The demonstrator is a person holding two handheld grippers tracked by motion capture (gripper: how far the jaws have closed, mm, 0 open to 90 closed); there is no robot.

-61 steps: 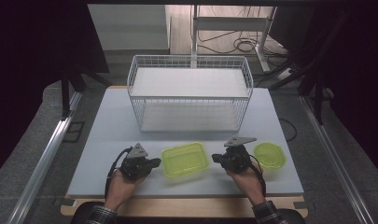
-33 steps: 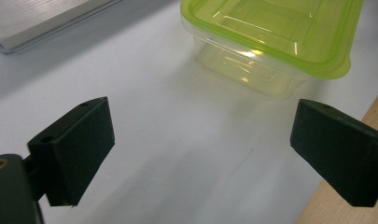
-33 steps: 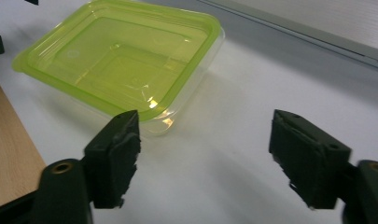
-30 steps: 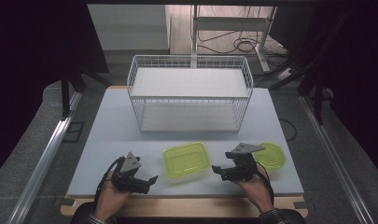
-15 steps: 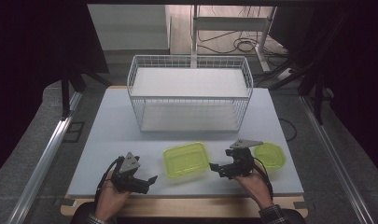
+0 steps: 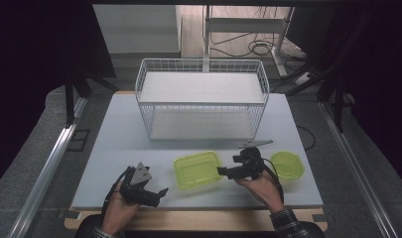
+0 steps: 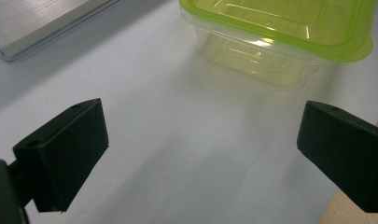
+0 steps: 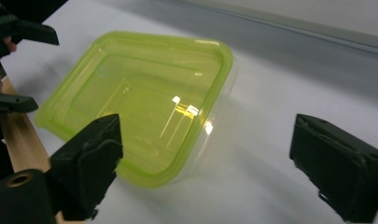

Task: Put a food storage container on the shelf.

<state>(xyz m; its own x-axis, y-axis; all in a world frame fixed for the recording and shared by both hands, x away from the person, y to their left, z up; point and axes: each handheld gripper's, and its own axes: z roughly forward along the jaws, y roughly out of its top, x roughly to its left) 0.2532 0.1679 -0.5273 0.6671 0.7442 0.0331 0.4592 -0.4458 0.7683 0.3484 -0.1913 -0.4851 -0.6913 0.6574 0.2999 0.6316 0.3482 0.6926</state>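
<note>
Right gripper (image 6: 221, 170) jaws spread, just been closing slightly, nothing between; square clear plastic container with lime-green lid (image 6: 198, 169) just ahead. Left gripper (image 6: 162, 191) jaws spread, empty. One-sided contact likely shoves the light container along the tabletop (image 6: 119, 134).

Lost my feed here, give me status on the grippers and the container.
Left gripper open, empty. Right gripper open, at rectangular green container's edge, not gripping. Lid on. Nothing in the way.

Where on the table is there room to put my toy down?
The table's left side, beside the wire basket, is bare. The front is crowded: the green box, the round lid and both hands' grippers sit there.
</note>
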